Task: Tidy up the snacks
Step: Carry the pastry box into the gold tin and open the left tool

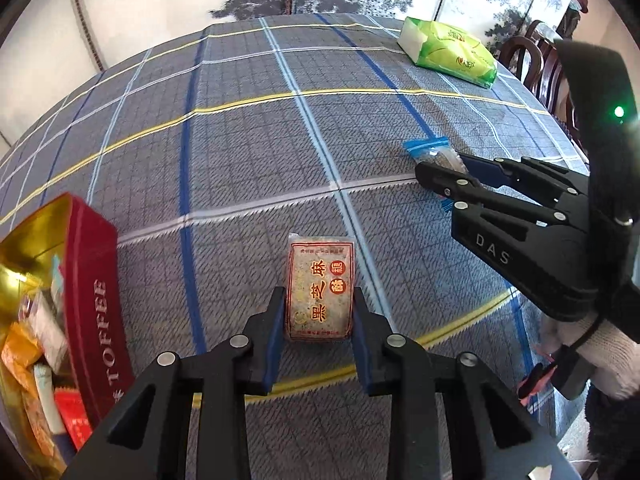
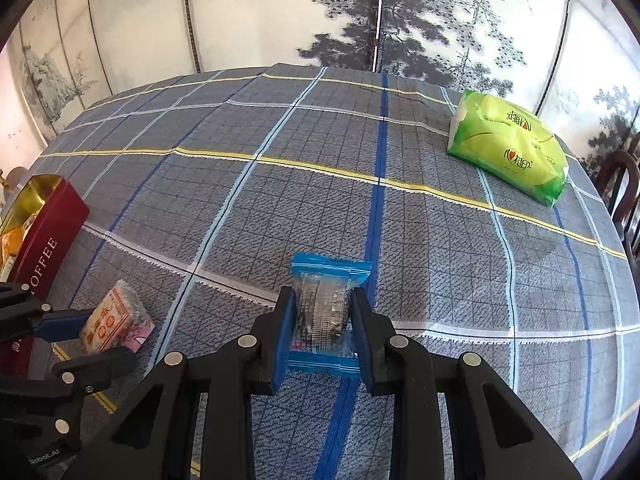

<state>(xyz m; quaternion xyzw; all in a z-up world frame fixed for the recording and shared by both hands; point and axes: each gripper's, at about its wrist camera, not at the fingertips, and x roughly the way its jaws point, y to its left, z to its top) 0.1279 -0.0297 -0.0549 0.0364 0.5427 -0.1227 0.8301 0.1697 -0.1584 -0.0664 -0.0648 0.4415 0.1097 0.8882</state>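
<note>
Left claw [image 1: 318, 312] clamped on the rectangular red-printed sesame cake packet [image 1: 320, 290]; right claw [image 2: 322, 314] clamped on the blue-edged clear candy wrapper [image 2: 326, 308], both on the plaid desk [image 1: 240, 152]

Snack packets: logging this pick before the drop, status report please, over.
Left tongs shut on sesame cake packet. Right tongs shut on blue-ended clear packet. Red toffee tin open at left, path clear. Green tissue pack far off.

Woven cloth tablecloth [image 2: 320, 184], matt; glossy red metal tin [image 1: 96, 300]; shiny plastic tissue pack [image 2: 512, 152].
</note>
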